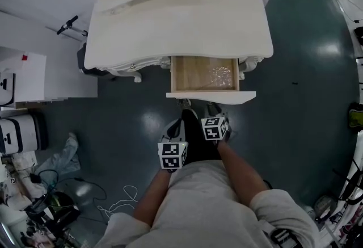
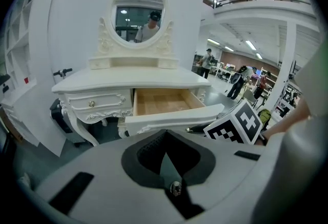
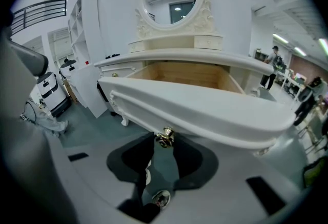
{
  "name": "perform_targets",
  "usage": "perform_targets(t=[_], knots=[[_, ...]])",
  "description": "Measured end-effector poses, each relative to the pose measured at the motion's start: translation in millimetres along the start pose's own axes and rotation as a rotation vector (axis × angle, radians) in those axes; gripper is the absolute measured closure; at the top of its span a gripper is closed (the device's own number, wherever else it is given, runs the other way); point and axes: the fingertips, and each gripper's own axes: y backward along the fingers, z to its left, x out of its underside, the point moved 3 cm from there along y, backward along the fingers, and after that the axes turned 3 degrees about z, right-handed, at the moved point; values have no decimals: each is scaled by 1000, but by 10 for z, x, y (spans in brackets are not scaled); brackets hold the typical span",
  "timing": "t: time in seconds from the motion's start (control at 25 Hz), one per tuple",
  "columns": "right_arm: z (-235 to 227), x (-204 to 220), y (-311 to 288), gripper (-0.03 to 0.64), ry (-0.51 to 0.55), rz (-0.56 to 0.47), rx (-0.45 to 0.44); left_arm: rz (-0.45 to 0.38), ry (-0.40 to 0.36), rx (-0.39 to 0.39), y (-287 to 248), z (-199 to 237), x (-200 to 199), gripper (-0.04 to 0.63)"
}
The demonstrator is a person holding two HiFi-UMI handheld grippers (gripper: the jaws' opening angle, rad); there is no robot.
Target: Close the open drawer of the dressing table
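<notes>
**A:** Dressing table point(image 1: 176, 25), where was the drawer point(image 1: 190, 74)?

**B:** Pulled well out of its right bay, front facing the person.

**A:** Why was the right gripper point(image 3: 165, 147) there?

**B:** It was clamped on the brass knob point(image 3: 165, 137) at the front. Likely a hold for pushing it in.

**A:** Left gripper point(image 2: 165, 136)?

**B:** Tips together, empty, just beside the right one and short of the front. Looked spare. Both forearms reached forward, grippers tilted down.

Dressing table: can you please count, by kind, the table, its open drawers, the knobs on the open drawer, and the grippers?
White carved dressing table: 1
Open wooden drawer with white front: 1
Gold knob on that drawer: 1
Grippers, the left gripper and the right gripper: 2
Total: 5
</notes>
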Motion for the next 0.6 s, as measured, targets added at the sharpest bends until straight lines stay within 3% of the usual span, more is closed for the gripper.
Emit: perform_targets(t=[0.6], knots=[[-48,-50,-55,489,10,6,5,27,-33,41,-239,-12,-204,589]])
